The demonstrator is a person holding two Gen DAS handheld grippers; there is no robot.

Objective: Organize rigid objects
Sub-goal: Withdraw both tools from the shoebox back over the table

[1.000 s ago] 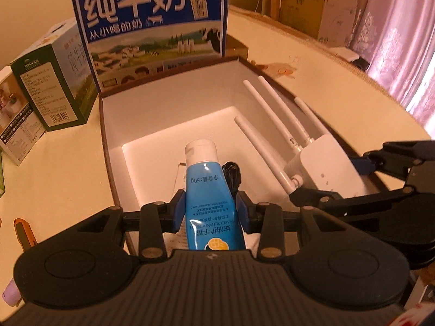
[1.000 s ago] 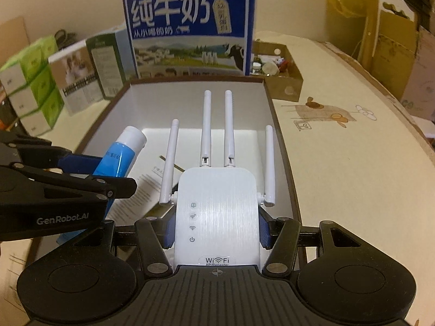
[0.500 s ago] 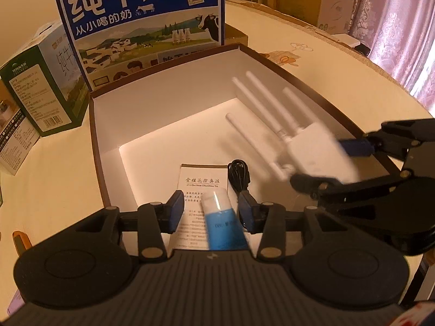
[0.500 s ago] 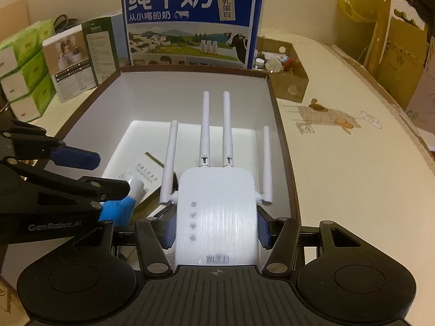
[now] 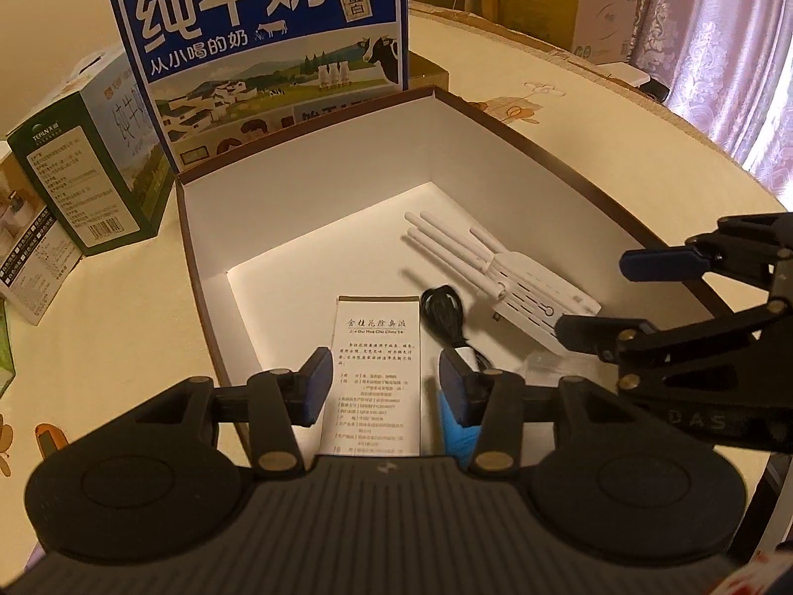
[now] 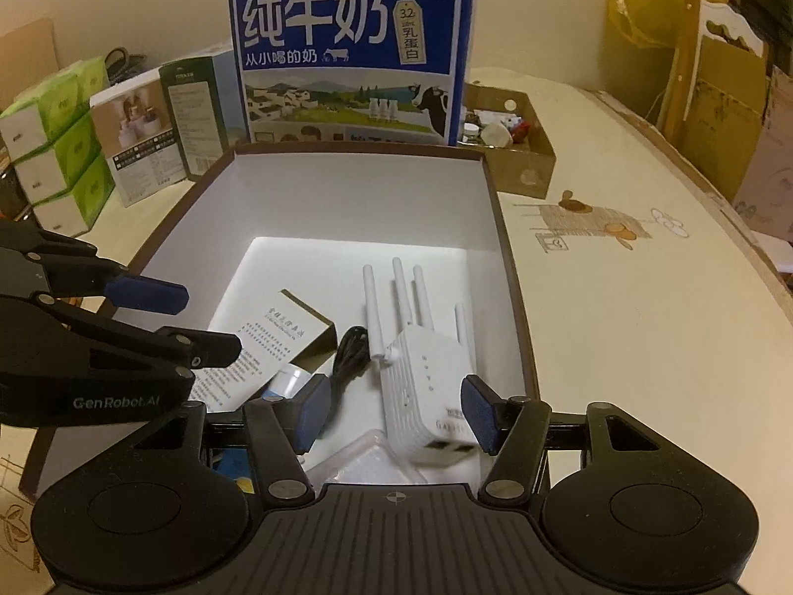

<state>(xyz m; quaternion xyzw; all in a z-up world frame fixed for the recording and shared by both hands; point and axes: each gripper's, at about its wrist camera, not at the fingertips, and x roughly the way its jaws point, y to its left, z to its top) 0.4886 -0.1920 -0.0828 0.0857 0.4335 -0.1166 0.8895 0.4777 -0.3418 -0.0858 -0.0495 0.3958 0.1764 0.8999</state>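
The release into the open box (image 5: 555, 158) looks just finished, so the step in hand is letting go and backing out.

At the box's near left lies the printed carton (image 5: 377, 367), flat on the floor. The left gripper (image 5: 381, 389) hangs over it with jaws that have just been opening; nothing sits between them now, and the blue tube (image 5: 453, 434) lies just past the right-hand pad, down at the near wall.

A coiled black cable (image 6: 349, 354) comes next, between carton and router. The white router (image 6: 424, 391) lies on its side toward the near right corner, antennas pointing to the far wall, and the right gripper (image 6: 391, 414) stands clear of it (jaws have just been widening; the pads do not press on it).

The next move, I judge, calls for lifting both tools straight out without snagging antennas or cable, then seeking another loose item on the table (image 6: 644, 327).

Most of the tube is hidden behind the left gripper's finger. A clear wrapper (image 6: 362, 461) beneath the router is hard to make out, and its near end is cut off by the tool's body.
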